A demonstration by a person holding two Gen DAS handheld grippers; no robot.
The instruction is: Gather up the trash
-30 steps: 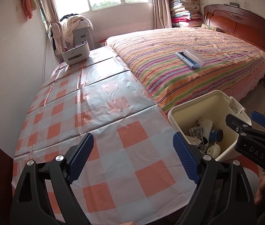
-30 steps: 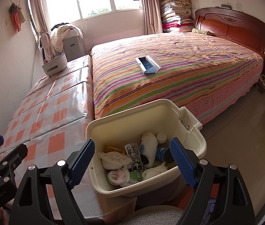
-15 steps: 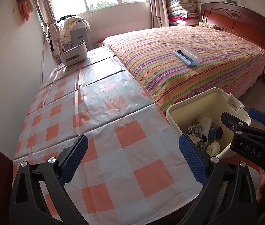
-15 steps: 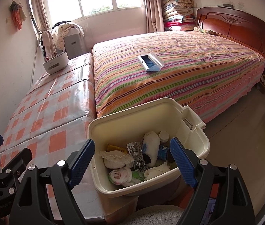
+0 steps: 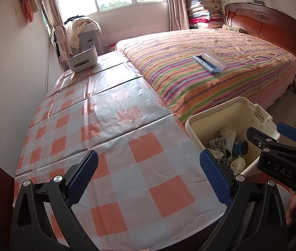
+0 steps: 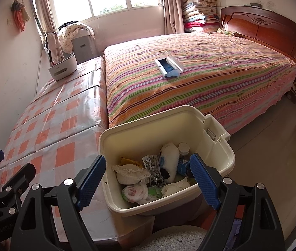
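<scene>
Left wrist view: the left gripper (image 5: 148,176) hangs with its jaws spread wide and nothing between them, over the checked surface (image 5: 114,129), which shows no litter. The right gripper (image 6: 148,179) also stands apart and empty, poised above the cream bin (image 6: 221,144) at the surface's edge beside the bed (image 6: 210,79). The trash (image 6: 154,173) — wads of tissue, a crumpled wrapper, a small bottle — already lies inside.

The bin seems to sit right at the surface's edge, so a nudge from either gripper could tip it toward the floor. The blue and white case (image 6: 168,65) on the bed may be mistaken for trash. The bin's underside and support are hidden; its lower contents are hard to tell apart.
</scene>
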